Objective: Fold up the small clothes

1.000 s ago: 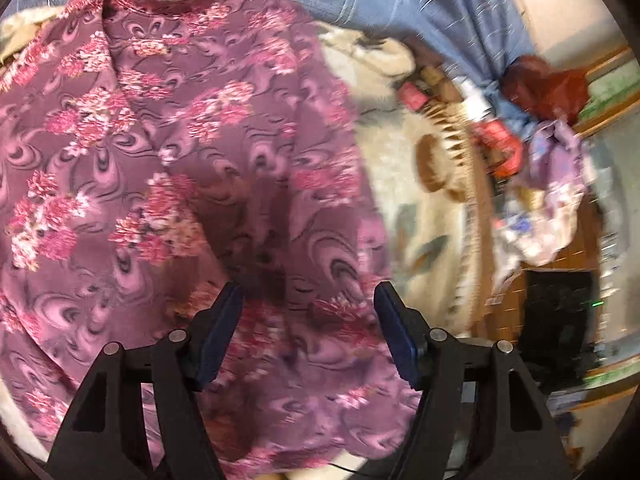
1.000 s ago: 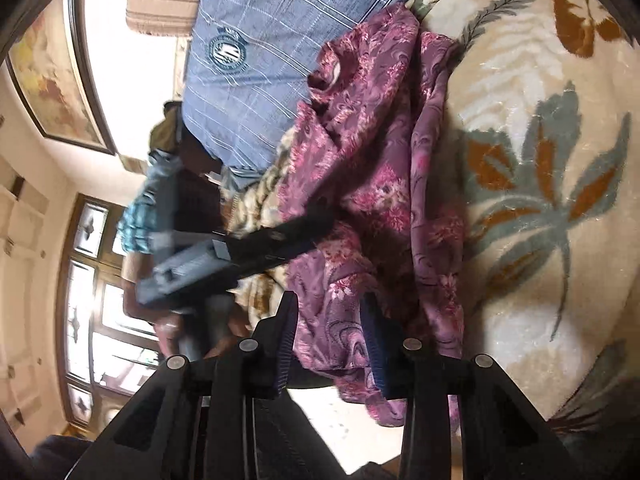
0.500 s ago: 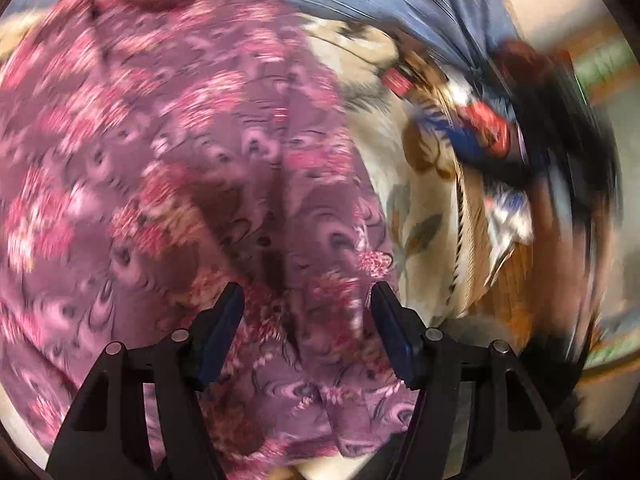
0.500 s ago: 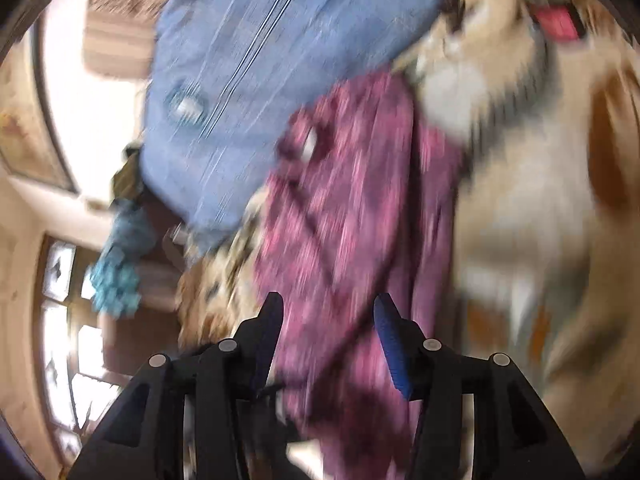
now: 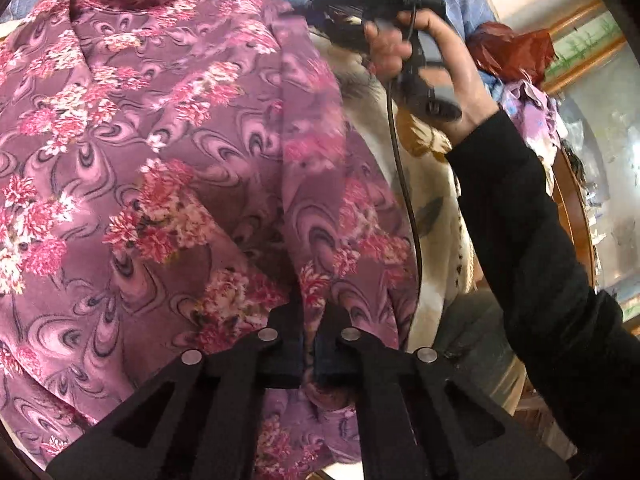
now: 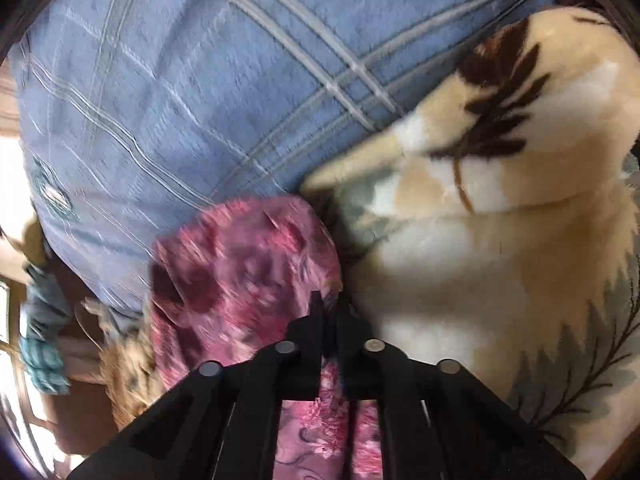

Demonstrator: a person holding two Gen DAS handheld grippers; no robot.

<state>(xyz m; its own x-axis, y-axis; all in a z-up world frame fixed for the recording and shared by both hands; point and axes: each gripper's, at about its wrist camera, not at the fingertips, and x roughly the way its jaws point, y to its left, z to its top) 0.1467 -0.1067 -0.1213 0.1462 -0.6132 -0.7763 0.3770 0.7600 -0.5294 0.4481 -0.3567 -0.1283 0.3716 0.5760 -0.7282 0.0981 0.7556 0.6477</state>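
A purple top with pink flowers [image 5: 168, 168] lies spread on a cream leaf-patterned blanket [image 5: 432, 216], collar at the far end. My left gripper [image 5: 308, 344] sits at the near hem, its jaws closing together with a pinch of the fabric pressed between the pads. My right gripper [image 6: 326, 320] is at the far right part of the top [image 6: 248, 272], jaws closing with a fold of purple fabric caught between them. In the left wrist view a hand holds the right gripper [image 5: 324, 16] by the top's far right shoulder.
A blue plaid blanket [image 6: 192, 100] lies bunched just behind the top's collar end. The cream blanket [image 6: 500, 264] extends to the right. A black-sleeved arm [image 5: 540, 248] and a cable cross the right side. Loose clothes and a red bag [image 5: 516, 52] sit at the far right.
Both grippers stood open before and are now shut on the purple top. The right gripper swept from the top's near end to its far end by the blue blanket, entering the left view.
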